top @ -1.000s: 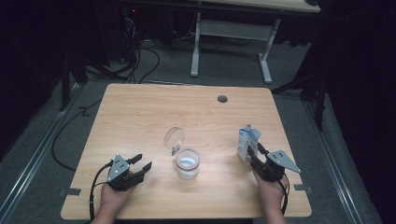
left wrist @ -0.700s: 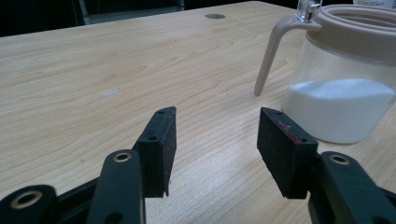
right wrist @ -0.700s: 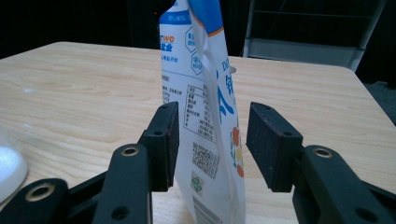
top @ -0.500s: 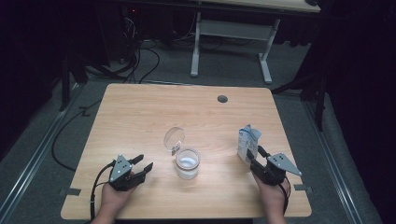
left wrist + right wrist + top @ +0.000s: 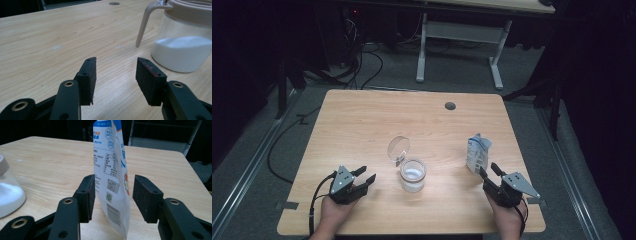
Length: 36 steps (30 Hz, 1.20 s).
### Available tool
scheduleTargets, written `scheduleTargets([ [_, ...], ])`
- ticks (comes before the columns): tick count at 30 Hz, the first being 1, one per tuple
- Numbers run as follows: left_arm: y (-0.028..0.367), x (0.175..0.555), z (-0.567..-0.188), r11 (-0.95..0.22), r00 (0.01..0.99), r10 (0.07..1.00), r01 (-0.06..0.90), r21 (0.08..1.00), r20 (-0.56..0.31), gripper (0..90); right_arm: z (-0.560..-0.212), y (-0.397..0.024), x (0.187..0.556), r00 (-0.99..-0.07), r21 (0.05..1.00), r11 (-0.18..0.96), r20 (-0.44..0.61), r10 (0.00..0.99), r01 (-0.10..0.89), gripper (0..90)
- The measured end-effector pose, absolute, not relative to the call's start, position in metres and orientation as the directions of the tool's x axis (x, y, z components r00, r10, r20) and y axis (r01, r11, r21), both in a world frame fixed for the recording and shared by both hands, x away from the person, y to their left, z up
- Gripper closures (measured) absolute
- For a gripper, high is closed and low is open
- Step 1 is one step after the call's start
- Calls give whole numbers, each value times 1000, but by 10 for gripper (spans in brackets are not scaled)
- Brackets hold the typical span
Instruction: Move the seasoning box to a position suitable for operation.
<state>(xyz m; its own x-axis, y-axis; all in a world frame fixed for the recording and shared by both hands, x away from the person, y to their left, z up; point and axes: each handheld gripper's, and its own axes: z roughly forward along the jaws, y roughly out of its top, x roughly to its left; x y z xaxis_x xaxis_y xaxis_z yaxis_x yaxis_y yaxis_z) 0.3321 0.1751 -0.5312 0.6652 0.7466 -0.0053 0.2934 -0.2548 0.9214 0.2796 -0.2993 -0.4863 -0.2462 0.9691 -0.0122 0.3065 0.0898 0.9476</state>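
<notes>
My right tongs have just opened off the upright pouch; my left tongs gape empty, narrowing slightly, beside the jar.

Probably lab: dark room, floor cables, bare desks.

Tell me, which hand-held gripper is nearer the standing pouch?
Right. The right hand-held gripper is just beside the pouch; the left hand-held gripper is beyond the jar.
</notes>
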Motion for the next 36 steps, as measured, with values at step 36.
scheduleTargets([
  [36, 176, 333, -530, -247, 655, 756, 314, 917, -21, 551, -511, -238, 285, -412, 895, 211, -33, 911, 393, 666],
])
